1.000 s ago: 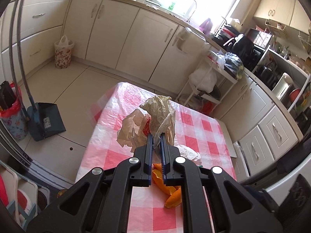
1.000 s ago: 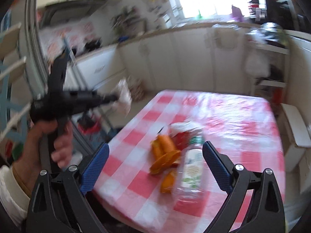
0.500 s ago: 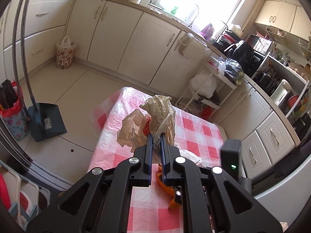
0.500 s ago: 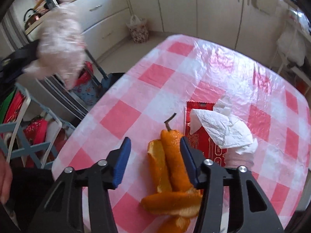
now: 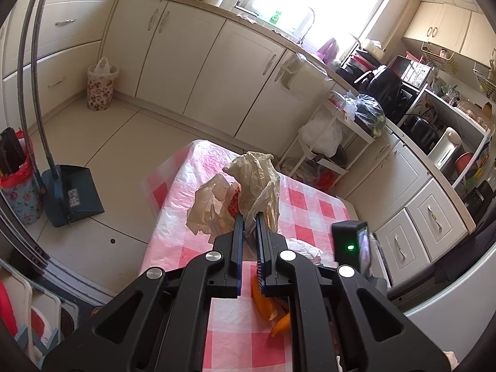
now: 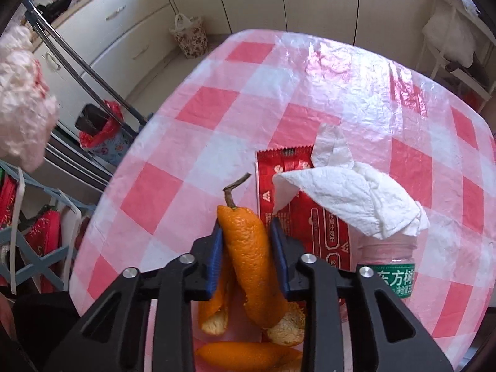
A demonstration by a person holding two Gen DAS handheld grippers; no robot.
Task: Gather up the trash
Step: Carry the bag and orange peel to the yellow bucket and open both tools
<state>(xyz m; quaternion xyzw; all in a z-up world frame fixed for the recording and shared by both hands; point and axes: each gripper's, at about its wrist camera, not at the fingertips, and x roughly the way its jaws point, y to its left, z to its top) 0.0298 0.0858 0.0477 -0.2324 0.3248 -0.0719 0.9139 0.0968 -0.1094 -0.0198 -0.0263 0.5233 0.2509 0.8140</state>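
The right gripper, whose jaws have just been closing, squeezes the curled orange peel strip between its blue pads, but the loose pieces below may fall off when lifted.

Glossy crinkled plastic tablecloth; pitted matt orange peel; soft paper tissue.

Between the blue-padded black right tongs lies a curled orange peel with a brown stem. Right of them, a crumpled white tissue covers a shiny red wrapper on the pink-and-white checked counter.
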